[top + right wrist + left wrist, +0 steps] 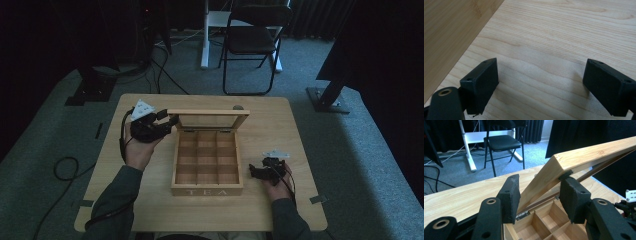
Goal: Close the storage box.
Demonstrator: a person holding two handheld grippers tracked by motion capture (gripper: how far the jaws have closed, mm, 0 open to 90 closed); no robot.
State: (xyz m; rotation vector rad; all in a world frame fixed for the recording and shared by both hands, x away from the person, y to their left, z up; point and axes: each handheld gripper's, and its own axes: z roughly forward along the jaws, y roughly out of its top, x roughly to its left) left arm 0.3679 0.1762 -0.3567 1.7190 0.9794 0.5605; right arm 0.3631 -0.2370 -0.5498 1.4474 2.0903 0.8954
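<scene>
While the lid (207,120) of the wooden tea box (207,190) is clamped at its left corner by the left gripper (539,192) and held raised, nine empty compartments are exposed at mid-worktop (150,205); the right gripper (540,85) is rested beside the box, fingers spread, nothing held; opening is judged nearly done.

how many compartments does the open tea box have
9, in a three-by-three grid inside the tea box: three along the hinge side, three across the middle, three by the front wall. None look hidden.
</scene>
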